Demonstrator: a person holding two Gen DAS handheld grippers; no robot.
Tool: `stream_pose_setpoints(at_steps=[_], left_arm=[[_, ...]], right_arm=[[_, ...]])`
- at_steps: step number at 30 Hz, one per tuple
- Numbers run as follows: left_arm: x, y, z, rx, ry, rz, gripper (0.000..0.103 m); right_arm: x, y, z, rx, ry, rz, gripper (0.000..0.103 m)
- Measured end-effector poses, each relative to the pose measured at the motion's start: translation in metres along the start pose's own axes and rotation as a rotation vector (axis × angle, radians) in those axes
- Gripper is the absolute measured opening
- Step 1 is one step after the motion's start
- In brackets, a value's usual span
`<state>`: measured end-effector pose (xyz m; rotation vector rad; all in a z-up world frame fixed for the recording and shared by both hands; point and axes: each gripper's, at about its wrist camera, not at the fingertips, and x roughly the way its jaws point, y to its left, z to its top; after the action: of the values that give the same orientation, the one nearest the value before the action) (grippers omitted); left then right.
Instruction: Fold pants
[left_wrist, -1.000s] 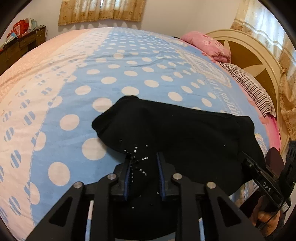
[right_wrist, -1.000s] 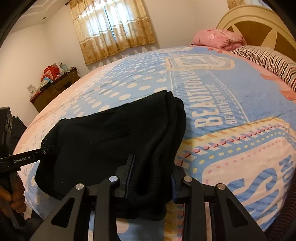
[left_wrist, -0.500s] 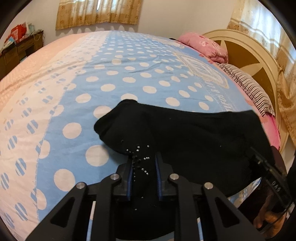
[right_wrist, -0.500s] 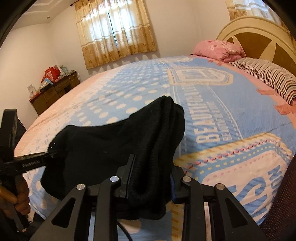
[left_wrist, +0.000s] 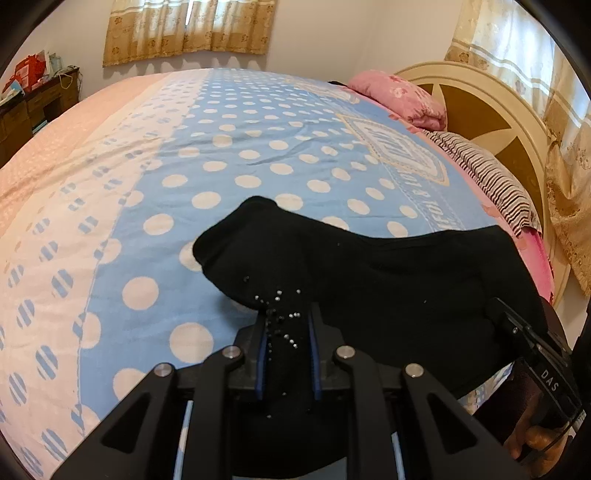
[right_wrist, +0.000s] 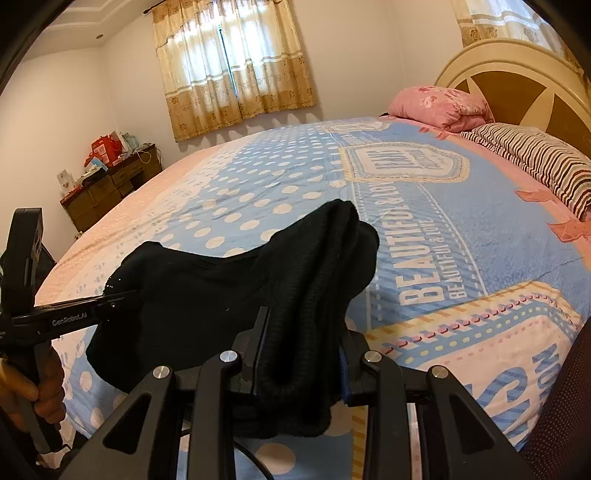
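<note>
The black pants (left_wrist: 388, 280) hang stretched between my two grippers, lifted over the near edge of the bed. My left gripper (left_wrist: 286, 325) is shut on the end that carries small silver studs. My right gripper (right_wrist: 301, 328) is shut on a thick bunched ribbed end of the pants (right_wrist: 317, 266). The right gripper also shows at the lower right of the left wrist view (left_wrist: 517, 332), and the left gripper shows at the left of the right wrist view (right_wrist: 122, 297). The fabric sags between them and its lower part hangs below the bed edge.
The bed carries a blue polka-dot cover (left_wrist: 258, 147) with a pink band on the left. A pink pillow (right_wrist: 439, 107) and a striped pillow (right_wrist: 535, 162) lie by the cream headboard (right_wrist: 517, 81). A wooden dresser (right_wrist: 107, 188) stands by the curtained window.
Both grippers have risen with the pants. The fabric has come up off the cover and pulled tauter between them. Both grips are unchanged.
</note>
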<state>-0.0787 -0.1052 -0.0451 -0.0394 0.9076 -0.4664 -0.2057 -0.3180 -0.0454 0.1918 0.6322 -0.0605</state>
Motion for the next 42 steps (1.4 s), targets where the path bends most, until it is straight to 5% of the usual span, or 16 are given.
stream_pose_setpoints(at_steps=[17, 25, 42], left_arm=[[-0.01, 0.035, 0.022, -0.067, -0.03, -0.032, 0.016], [-0.023, 0.075, 0.028, -0.133, -0.055, -0.004, 0.016], [-0.106, 0.252, 0.059, -0.302, -0.189, 0.334, 0.016]], right_arm=[[0.009, 0.042, 0.036, -0.075, -0.019, 0.043, 0.031], [0.027, 0.093, 0.058, -0.162, -0.011, 0.119, 0.031], [0.119, 0.295, 0.106, -0.342, -0.041, 0.484, 0.031]])
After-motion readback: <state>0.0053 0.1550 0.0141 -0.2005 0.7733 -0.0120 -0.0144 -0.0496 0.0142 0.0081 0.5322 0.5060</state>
